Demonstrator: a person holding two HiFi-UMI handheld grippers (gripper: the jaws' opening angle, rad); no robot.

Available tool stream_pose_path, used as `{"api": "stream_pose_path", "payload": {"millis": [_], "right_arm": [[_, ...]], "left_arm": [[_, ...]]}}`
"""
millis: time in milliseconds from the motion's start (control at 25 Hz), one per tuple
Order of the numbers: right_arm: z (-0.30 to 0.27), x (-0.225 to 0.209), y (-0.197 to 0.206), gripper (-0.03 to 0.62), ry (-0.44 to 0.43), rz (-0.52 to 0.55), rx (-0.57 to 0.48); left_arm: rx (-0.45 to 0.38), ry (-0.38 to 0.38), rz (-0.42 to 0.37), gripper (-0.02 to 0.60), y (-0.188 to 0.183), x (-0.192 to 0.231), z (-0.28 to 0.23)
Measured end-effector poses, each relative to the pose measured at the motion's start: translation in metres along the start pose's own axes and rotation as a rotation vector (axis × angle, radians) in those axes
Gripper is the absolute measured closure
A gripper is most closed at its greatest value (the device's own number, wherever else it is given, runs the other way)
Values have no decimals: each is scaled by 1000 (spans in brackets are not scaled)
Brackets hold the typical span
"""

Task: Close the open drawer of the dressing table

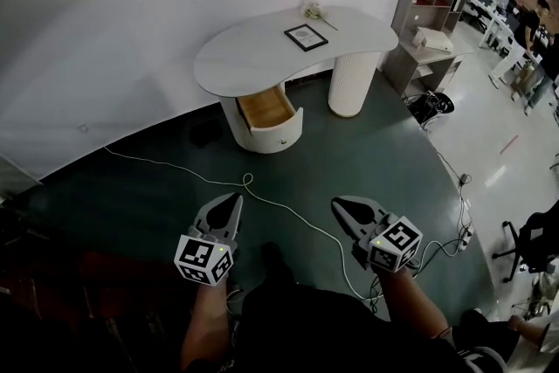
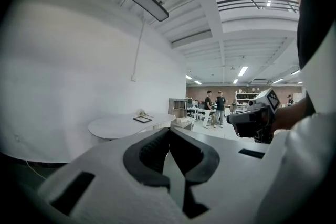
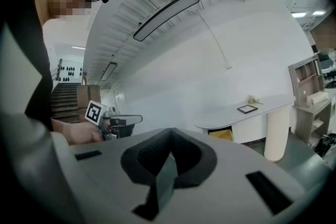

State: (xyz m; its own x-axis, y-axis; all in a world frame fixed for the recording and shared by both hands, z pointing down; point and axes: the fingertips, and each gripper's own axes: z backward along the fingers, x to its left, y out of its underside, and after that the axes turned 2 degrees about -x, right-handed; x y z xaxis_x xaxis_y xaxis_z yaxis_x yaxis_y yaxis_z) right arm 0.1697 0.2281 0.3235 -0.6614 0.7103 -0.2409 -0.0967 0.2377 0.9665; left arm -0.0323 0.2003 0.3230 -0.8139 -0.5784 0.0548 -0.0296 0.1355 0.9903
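Note:
A white dressing table point(image 1: 262, 52) stands against the wall across the dark floor. Its drawer point(image 1: 266, 109) is pulled out of the rounded left pedestal and shows a bare wooden inside. On the top lie a small framed picture point(image 1: 306, 36) and a flower sprig point(image 1: 313, 10). My left gripper point(image 1: 232, 200) and right gripper point(image 1: 338, 204) hang side by side well short of the table, both shut and holding nothing. In the left gripper view the shut tips point(image 2: 169, 129) point past the table point(image 2: 128, 124). In the right gripper view the tips point(image 3: 170, 131) sit left of the drawer point(image 3: 223, 135).
A white cable point(image 1: 249, 186) snakes over the floor between me and the table. A round white leg point(image 1: 354, 81) holds up the table's right end. A grey shelf unit point(image 1: 428, 9), dark bags point(image 1: 432, 105) and an office chair point(image 1: 533, 236) stand to the right.

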Motion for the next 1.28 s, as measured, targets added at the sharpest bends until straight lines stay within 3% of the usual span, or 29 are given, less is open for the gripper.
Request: {"api": "stream_pose_path", "payload": {"millis": [320,600,920,1280], "right_arm": [[-113,-47,-16,588,7,20,66],[-194,-53,-19,588,2,41,111],[-227,-80,4,588,16,-25,175],[-281,-154,34,588,-21,-78,227]], "left_arm": [[22,48,59,574,12,88,-72],[38,118,64,574,12,144,-111],[82,83,135,575,36,184,-125],[150,11,195,574,58,215,-181]]}}
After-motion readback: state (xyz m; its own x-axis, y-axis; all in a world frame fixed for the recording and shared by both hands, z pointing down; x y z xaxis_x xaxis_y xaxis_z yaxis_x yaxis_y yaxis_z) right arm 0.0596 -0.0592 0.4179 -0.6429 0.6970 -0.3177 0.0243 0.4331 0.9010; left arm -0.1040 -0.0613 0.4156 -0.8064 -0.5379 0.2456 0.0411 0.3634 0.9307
